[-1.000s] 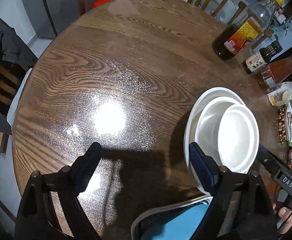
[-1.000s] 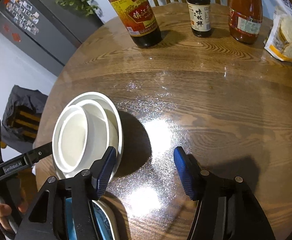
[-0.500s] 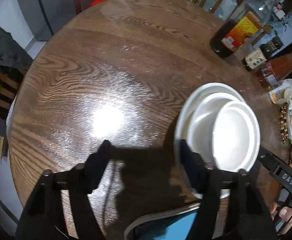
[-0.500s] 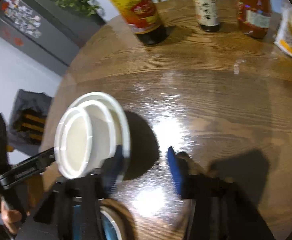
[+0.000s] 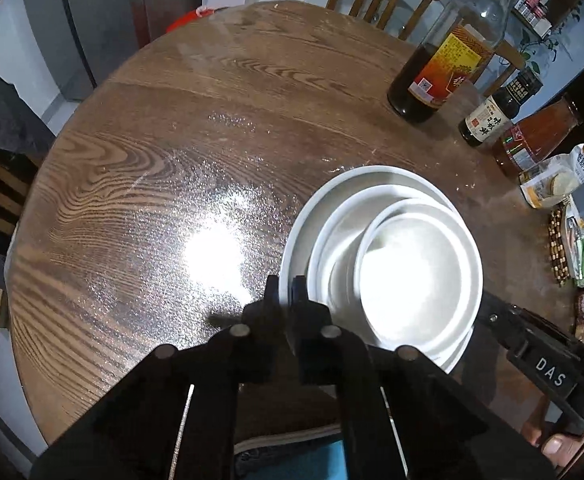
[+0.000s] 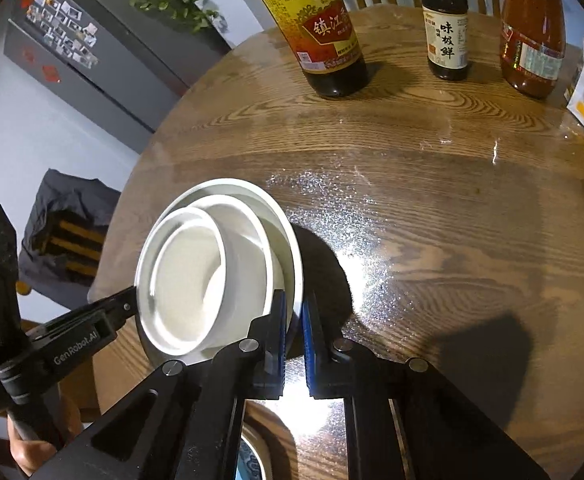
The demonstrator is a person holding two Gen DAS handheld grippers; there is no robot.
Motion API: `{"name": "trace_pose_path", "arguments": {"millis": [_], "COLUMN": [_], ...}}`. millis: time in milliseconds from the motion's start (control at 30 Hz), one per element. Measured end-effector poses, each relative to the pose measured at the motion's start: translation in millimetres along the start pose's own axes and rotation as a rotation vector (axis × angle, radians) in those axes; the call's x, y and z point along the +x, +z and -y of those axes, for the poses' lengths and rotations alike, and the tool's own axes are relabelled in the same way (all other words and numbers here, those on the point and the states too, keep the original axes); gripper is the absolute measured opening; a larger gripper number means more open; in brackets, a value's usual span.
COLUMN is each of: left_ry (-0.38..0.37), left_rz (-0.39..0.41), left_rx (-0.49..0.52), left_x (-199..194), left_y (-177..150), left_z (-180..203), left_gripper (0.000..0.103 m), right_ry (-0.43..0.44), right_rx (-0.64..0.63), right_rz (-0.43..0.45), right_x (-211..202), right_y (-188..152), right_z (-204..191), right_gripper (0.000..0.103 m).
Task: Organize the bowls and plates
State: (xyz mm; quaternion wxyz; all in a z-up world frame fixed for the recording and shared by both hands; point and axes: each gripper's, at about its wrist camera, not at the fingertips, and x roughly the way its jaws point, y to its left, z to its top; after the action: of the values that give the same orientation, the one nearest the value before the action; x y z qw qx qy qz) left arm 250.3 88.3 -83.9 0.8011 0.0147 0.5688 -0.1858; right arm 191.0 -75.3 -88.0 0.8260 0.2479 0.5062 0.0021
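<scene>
Both claws are clamped on the wide white ceramic plate (image 5: 312, 216): left gripper (image 5: 285, 292) pinching its left rim, right gripper (image 6: 294, 312) pinching the right rim. Two white bowls (image 5: 416, 268) sit nested on it, near the front of the round wooden table (image 5: 171, 160). Looks like the carry step, so the next move needs a level, even lift or the bowls slide.

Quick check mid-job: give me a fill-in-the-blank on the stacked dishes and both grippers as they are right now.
1. The white dish stack has ___ pieces nested together.
2. The left gripper and the right gripper are each clamped on the ___ of the bottom plate.
3. At the far side of the wooden table stand ___ bottles.

Missing words: three; rim; three
</scene>
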Motion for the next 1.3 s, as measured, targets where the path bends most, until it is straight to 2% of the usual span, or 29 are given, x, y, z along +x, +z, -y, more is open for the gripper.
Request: {"name": "trace_pose_path", "arguments": {"millis": [167,533,1300], "left_ry": [0.022,0.089,0.085], "left_rz": [0.023,0.128,0.183], "left_rx": [0.012,0.060,0.055], "left_x": [-1.0,-25.2,-57.5], "left_y": [1.4,1.1,-28.1], "left_z": [4.9,10.5,18.3], "left_gripper": [0.002,0.002,0.003], "right_ry": [-0.004,0.013,0.003], "right_rx": [0.016,0.007,-0.027], "right_rz": [0.007,0.036,0.087], "right_x": [-1.4,-13.8,-47.9], "right_y": [-0.9,-2.5,-29.3], "right_z": [1.7,-8.8,-21.7], "right_gripper": [0.011,0.011,0.011]}}
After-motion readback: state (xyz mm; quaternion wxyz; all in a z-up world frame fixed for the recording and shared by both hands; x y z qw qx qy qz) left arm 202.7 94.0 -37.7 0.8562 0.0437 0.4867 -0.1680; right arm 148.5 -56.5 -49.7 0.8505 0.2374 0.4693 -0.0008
